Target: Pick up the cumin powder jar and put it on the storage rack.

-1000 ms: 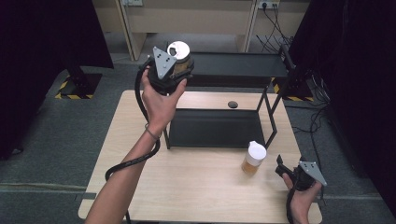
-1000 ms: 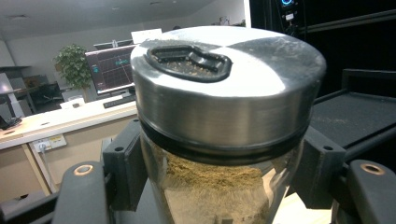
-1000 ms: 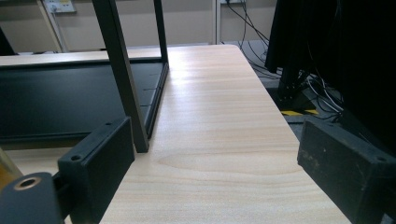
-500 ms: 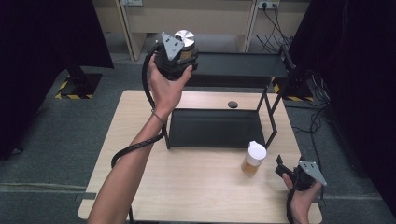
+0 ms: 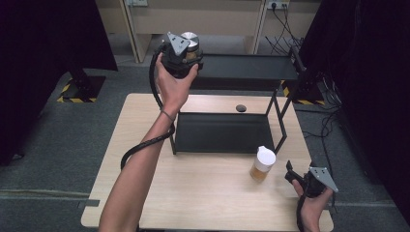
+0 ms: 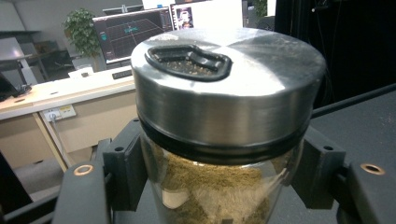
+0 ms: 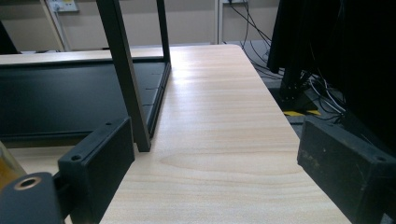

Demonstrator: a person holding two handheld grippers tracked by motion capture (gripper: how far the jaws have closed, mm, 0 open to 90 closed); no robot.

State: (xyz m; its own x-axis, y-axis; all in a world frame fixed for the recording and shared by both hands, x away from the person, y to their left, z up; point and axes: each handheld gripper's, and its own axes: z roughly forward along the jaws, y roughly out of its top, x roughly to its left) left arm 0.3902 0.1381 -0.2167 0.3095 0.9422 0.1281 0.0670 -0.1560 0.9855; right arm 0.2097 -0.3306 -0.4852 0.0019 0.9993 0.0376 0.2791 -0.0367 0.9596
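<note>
From above, the left tongs hold the spice jar over the rack's top shelf; lower it level. In the left gripper view, the jaws squeeze the glass under the metal lid. The right tongs are wide over the table.

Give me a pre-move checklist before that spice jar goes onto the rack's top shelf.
1. Left gripper shut on the spice jar: ok.
2. Metal lid seated on the jar: ok.
3. Jar upright: ok.
4. Top shelf bare where the jar is heading: ok.
5. Right gripper open and down on the table, apart from the rack: ok.
6. Jar's base above shelf level: cannot tell.
</note>
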